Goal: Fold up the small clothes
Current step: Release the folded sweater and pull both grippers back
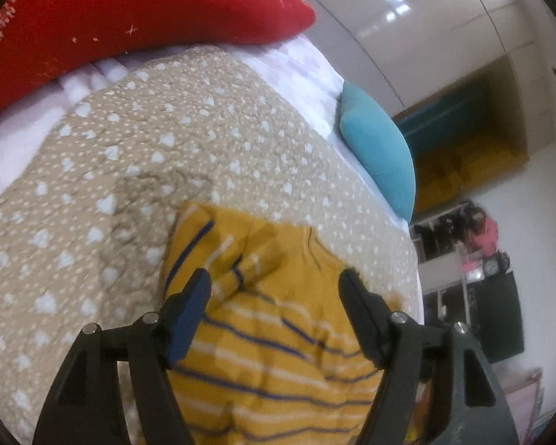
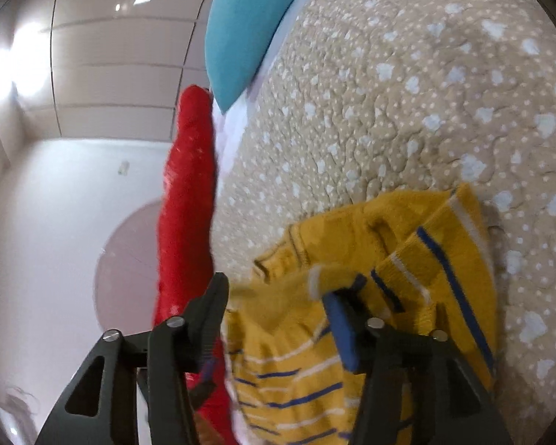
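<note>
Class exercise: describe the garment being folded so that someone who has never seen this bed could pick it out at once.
Start from the beige quilt dotted with pale hearts that covers the bed. The small garment lies rumpled on it, right in front of both open tongs. It is the only mustard-yellow thing there, banded with blue and white stripes, unlike the plain teal cushion and the red pillow.

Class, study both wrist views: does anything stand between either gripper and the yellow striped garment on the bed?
Nothing visible does. The left gripper and the right gripper both stand open right over the yellow striped garment, which lies on the dotted beige quilt. The red pillow and the blue pillow lie apart from it.
</note>
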{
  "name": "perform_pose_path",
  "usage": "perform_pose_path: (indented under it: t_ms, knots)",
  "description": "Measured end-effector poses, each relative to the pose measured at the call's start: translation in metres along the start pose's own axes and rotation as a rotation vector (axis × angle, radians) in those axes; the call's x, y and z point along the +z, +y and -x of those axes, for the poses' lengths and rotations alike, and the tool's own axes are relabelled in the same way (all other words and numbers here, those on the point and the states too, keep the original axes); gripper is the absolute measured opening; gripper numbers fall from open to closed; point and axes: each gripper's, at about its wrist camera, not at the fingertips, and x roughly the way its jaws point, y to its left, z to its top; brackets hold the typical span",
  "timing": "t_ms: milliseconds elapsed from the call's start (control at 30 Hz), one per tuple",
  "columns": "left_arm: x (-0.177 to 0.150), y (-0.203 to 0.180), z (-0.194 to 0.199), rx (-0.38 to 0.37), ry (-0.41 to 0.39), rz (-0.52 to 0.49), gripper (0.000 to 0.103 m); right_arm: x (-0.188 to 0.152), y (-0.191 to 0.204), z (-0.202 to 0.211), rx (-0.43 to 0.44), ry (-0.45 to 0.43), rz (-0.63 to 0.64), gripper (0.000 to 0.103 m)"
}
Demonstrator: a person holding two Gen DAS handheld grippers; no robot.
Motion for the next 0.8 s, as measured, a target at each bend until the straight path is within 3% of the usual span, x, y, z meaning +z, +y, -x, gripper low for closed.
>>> perform_pose_path:
  t_ms: [67, 200, 300, 367, 433, 467, 533, 567, 633, 700, 800]
  knots:
    - [-0.012, -0.001, 0.009, 0.023, 0.005, -0.028, 0.070, 0.002, -0.001, 0.027, -0.032, -0.063, 0.010, 0.077]
    - [-0.044, -0.005, 0.018, 0.098, 0.029, -0.115, 0.070, -0.014, -0.002, 0.067, -0.123, -0.071, 0.106, 0.077]
    - [-0.074, -0.003, 0.024, 0.133, 0.057, -0.176, 0.070, -0.061, 0.005, 0.082, -0.258, -0.025, 0.326, 0.077]
    - [-0.098, -0.001, 0.031, 0.150, 0.072, -0.213, 0.070, -0.101, 0.003, 0.086, -0.304, 0.000, 0.454, 0.075]
    - [-0.117, 0.003, 0.036, 0.154, 0.076, -0.228, 0.070, -0.140, 0.000, 0.087, -0.349, 0.005, 0.587, 0.069]
    - [-0.128, 0.006, 0.040, 0.156, 0.079, -0.226, 0.070, -0.153, -0.002, 0.084, -0.366, 0.000, 0.629, 0.060]
    - [-0.142, 0.011, 0.044, 0.161, 0.087, -0.212, 0.070, -0.174, -0.010, 0.078, -0.385, -0.006, 0.687, 0.037]
    - [-0.148, 0.013, 0.046, 0.163, 0.095, -0.204, 0.070, -0.177, -0.013, 0.075, -0.388, -0.003, 0.693, 0.014]
    - [-0.156, 0.015, 0.051, 0.170, 0.105, -0.200, 0.070, -0.173, -0.022, 0.074, -0.370, -0.007, 0.645, 0.008]
    - [-0.164, 0.014, 0.065, 0.173, 0.088, -0.212, 0.070, -0.160, -0.033, 0.097, -0.289, -0.045, 0.528, 0.006]
    - [-0.167, 0.013, 0.078, 0.198, 0.053, -0.250, 0.070, -0.141, -0.059, 0.133, -0.273, -0.122, 0.372, 0.006]
